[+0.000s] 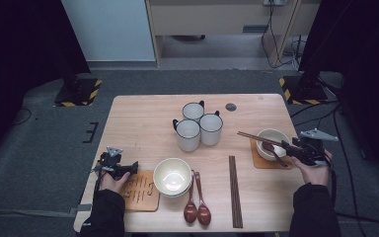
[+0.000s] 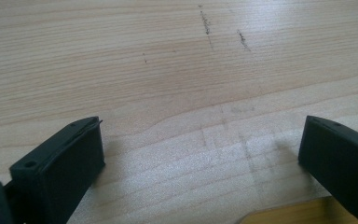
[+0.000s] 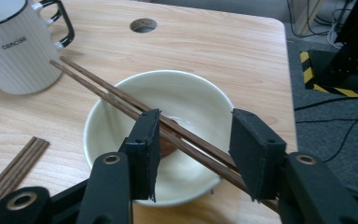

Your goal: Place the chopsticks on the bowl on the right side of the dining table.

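Note:
A pair of dark wooden chopsticks (image 3: 98, 88) lies slanted across a cream bowl (image 3: 200, 100), which sits on a wooden coaster (image 1: 264, 162) at the table's right side. A brown spoon (image 1: 271, 149) rests inside that bowl. My right gripper (image 3: 196, 122) is open, its jaws on either side of the chopsticks' near end without clamping them; in the high view the right gripper (image 1: 286, 146) is at the bowl's right edge. My left gripper (image 2: 200, 123) is open over bare tabletop, beside the slotted wooden trivet (image 1: 139, 191) at front left, with nothing between its jaws.
Three white mugs (image 1: 197, 126) stand mid-table. Stacked cream bowls (image 1: 172, 177) sit front centre, with two brown spoons (image 1: 197, 207) and a second pair of chopsticks (image 1: 234, 190) to their right. A round cable hole (image 1: 231, 106) lies at the back.

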The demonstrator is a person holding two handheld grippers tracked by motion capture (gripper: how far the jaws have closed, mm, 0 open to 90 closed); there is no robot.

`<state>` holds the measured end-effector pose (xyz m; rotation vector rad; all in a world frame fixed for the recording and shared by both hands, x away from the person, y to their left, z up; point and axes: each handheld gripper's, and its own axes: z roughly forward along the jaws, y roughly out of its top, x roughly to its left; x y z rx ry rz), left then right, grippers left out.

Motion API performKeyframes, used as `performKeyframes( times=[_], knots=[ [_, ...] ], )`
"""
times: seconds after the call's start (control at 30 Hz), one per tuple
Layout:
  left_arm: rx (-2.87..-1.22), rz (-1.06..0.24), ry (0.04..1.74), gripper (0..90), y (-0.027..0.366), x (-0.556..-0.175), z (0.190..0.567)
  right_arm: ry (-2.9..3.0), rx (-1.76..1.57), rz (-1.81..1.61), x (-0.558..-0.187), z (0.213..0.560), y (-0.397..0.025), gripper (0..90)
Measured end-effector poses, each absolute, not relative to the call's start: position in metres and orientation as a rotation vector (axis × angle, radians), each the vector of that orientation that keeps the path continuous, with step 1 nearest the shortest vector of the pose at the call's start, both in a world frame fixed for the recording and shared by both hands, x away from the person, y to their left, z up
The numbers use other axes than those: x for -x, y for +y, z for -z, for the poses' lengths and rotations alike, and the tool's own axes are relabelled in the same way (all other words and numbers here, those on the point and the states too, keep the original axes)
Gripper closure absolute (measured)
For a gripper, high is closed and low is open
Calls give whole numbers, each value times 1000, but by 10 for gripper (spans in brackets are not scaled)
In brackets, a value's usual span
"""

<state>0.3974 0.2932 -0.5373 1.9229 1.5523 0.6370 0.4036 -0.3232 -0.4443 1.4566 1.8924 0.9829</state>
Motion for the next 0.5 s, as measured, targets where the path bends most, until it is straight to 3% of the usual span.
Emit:
performKeyframes(
  times=[0.5],
  knots=[
    [-1923,-637,1552,0,293,-397,537,1919,-1413,-1002,-429,441,-305,410]
  ],
)
